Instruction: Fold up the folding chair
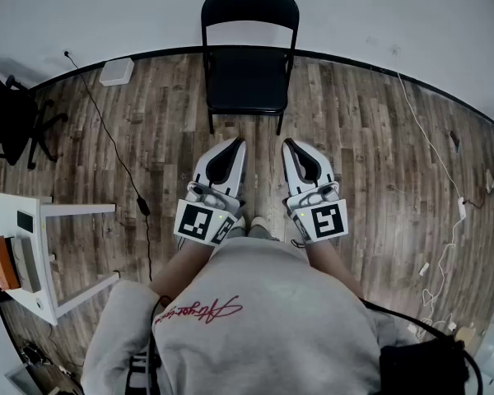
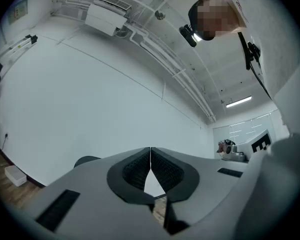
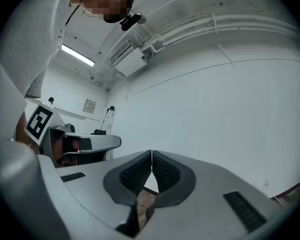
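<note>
A black folding chair (image 1: 249, 54) stands unfolded on the wooden floor against the white wall, straight ahead in the head view. Both grippers are held side by side in front of the person, short of the chair and apart from it. My left gripper (image 1: 237, 142) is shut with nothing between its pads (image 2: 140, 166). My right gripper (image 1: 288, 143) is likewise shut and empty, its pads (image 3: 162, 171) touching. In the left gripper view a dark curve of the chair's back (image 2: 85, 160) peeks over the jaws. Both gripper views look mostly at the white wall.
A black cable (image 1: 115, 151) runs across the floor at the left. A white table (image 1: 33, 253) stands at the near left, with a black office chair (image 1: 12, 118) beyond it. A small white box (image 1: 116, 72) lies by the wall. White cables (image 1: 432, 155) trail along the floor at the right.
</note>
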`<action>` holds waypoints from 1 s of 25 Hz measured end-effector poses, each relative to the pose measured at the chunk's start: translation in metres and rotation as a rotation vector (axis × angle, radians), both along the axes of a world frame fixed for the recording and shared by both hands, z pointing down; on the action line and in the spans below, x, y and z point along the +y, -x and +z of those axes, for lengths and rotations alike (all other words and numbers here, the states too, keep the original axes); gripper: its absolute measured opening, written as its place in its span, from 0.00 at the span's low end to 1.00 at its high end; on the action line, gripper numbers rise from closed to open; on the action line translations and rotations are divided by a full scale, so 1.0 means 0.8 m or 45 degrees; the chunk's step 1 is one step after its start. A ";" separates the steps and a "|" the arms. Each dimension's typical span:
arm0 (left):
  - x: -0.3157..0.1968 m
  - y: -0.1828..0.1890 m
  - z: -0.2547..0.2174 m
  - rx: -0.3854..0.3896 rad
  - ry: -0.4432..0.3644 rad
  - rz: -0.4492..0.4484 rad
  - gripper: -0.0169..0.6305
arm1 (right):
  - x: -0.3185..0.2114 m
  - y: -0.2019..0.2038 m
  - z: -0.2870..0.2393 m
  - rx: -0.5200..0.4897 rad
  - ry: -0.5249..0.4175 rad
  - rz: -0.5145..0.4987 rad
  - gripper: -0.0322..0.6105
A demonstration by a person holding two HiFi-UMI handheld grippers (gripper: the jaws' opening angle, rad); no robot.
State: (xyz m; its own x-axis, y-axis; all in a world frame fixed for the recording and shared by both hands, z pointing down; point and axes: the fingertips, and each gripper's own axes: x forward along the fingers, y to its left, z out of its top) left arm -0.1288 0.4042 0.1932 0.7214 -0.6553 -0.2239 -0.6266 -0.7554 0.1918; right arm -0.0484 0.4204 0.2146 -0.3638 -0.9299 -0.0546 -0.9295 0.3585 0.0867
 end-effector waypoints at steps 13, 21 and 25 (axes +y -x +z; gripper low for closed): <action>0.002 -0.017 0.000 -0.015 0.005 0.024 0.05 | -0.001 -0.003 0.002 0.009 0.018 -0.009 0.08; 0.001 -0.018 0.009 -0.028 0.041 -0.003 0.05 | -0.001 -0.009 0.010 0.002 0.030 -0.001 0.08; 0.002 -0.025 0.011 -0.033 0.046 -0.014 0.05 | 0.000 -0.014 0.008 0.020 0.016 -0.006 0.08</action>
